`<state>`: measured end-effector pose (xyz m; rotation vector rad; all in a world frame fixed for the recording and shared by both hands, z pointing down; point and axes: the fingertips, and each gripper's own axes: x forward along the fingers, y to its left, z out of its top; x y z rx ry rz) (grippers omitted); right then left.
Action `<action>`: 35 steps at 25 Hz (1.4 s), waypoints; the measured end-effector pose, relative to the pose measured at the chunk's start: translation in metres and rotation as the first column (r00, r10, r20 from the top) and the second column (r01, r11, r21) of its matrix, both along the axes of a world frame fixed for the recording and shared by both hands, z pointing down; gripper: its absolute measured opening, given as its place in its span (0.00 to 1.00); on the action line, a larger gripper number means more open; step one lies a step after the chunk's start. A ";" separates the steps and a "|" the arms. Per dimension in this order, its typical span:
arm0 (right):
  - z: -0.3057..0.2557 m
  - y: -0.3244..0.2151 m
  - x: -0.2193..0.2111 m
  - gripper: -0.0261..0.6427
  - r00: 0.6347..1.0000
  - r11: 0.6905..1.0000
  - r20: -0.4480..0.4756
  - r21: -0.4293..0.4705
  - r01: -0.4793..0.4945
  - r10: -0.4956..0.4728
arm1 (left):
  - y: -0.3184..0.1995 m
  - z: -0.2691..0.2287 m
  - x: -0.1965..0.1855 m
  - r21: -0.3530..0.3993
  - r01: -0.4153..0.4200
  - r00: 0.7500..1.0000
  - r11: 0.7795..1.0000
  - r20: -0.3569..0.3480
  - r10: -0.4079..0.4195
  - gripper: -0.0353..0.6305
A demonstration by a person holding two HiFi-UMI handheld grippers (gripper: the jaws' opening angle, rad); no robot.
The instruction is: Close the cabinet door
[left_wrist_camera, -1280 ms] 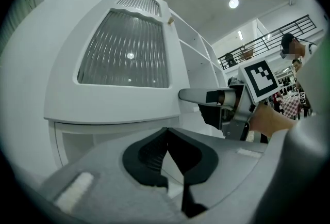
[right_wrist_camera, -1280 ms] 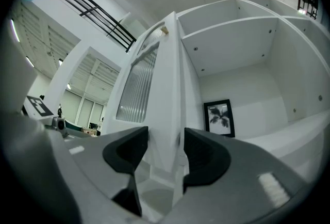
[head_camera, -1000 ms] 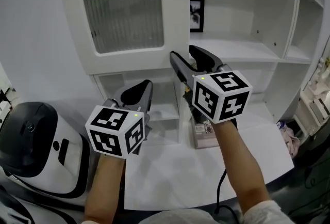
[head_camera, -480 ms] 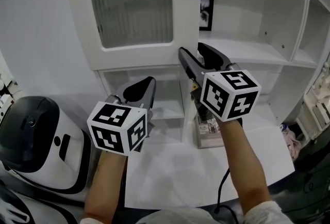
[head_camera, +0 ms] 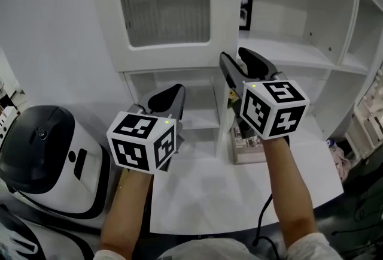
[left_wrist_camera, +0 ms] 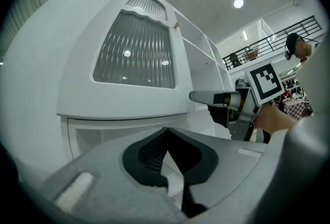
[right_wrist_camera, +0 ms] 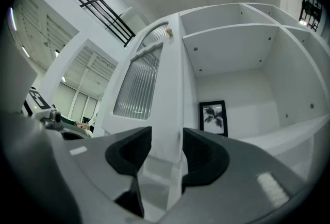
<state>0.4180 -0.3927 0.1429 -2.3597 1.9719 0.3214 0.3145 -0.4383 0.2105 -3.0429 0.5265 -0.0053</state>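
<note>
The white cabinet door (head_camera: pixel 167 7) with a ribbed glass panel stands swung out from the cabinet; it also fills the left gripper view (left_wrist_camera: pixel 134 58). My right gripper (head_camera: pixel 234 54) straddles the door's free edge near its lower corner. Its jaws have just been closing, and in the right gripper view (right_wrist_camera: pixel 166 132) the door edge (right_wrist_camera: pixel 170 83) fills the gap between both pads. My left gripper (head_camera: pixel 176 90) hangs lower left, below the door, its jaws (left_wrist_camera: pixel 166 132) shut on nothing. The right gripper's finger (left_wrist_camera: pixel 206 96) shows from the side in the left gripper view.
Open white shelves (head_camera: pixel 299 55) lie right of the door, with a framed picture (head_camera: pixel 246 10) at the back. Small lower shelves (head_camera: pixel 200 118) sit under the door. A white tabletop (head_camera: pixel 203 193) carries a flat box (head_camera: pixel 248 150). A white and black machine (head_camera: pixel 48 157) stands at left.
The right gripper's jaws have narrowed onto the door's edge. Door and both grippers sit a little further right in the head view. The left gripper stays shut.
</note>
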 end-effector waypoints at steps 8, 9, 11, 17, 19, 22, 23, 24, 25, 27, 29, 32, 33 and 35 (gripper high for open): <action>0.011 0.019 -0.026 0.27 1.000 0.999 0.009 -0.028 -0.030 0.030 | 0.008 0.003 -0.029 -0.009 0.018 1.000 1.000 0.008 -0.018 0.05; 0.012 0.021 -0.031 0.26 0.999 0.999 0.011 -0.031 -0.031 0.031 | 0.009 0.004 -0.034 -0.009 0.020 1.000 1.000 0.011 -0.020 0.05; 0.016 0.024 -0.042 0.26 0.999 0.999 0.013 -0.035 -0.030 0.030 | 0.010 0.006 -0.046 -0.003 0.029 0.999 1.000 0.021 -0.029 0.05; 0.031 0.029 -0.082 0.23 1.000 0.998 0.016 -0.056 -0.014 0.015 | 0.012 0.012 -0.084 -0.002 0.063 0.998 0.998 0.023 -0.063 0.05; 0.036 0.031 -0.095 0.21 1.000 0.998 0.017 -0.064 -0.007 0.009 | 0.013 0.013 -0.096 -0.003 0.070 0.997 0.998 0.022 -0.070 0.05; 0.042 0.036 -0.114 0.19 1.000 0.997 0.019 -0.074 0.000 0.001 | 0.016 0.014 -0.113 -0.005 0.077 0.997 0.997 0.021 -0.076 0.05; 0.043 0.037 -0.120 0.18 1.000 0.997 0.019 -0.077 0.002 0.000 | 0.017 0.015 -0.118 -0.005 0.078 0.997 0.997 0.021 -0.078 0.05; 0.045 0.039 -0.127 0.18 1.000 0.997 0.019 -0.080 0.003 -0.002 | 0.019 0.015 -0.123 -0.005 0.078 0.997 0.997 0.022 -0.078 0.05; 0.047 0.040 -0.133 0.17 1.000 0.997 0.019 -0.083 0.005 -0.003 | 0.020 0.016 -0.127 -0.005 0.078 0.997 0.997 0.024 -0.078 0.05; 0.051 0.043 -0.144 0.16 1.000 0.996 0.020 -0.087 0.006 -0.004 | 0.023 0.018 -0.137 -0.003 0.079 0.997 0.997 0.027 -0.079 0.05; 0.056 0.046 -0.154 0.15 1.000 0.996 0.025 -0.091 0.005 -0.003 | 0.025 0.020 -0.146 -0.001 0.081 0.996 0.997 0.029 -0.081 0.05; 0.062 0.051 -0.168 0.14 0.999 0.996 0.032 -0.093 0.006 -0.003 | 0.027 0.023 -0.160 -0.001 0.086 0.996 0.996 0.030 -0.086 0.05; 0.063 0.052 -0.172 0.13 0.999 0.996 0.035 -0.095 0.007 -0.004 | 0.027 0.024 -0.163 0.000 0.086 0.996 0.996 0.031 -0.086 0.05; 0.066 0.055 -0.179 0.08 0.999 0.995 0.037 -0.098 0.009 -0.005 | 0.029 0.024 -0.170 0.003 0.086 0.996 0.996 0.032 -0.086 0.05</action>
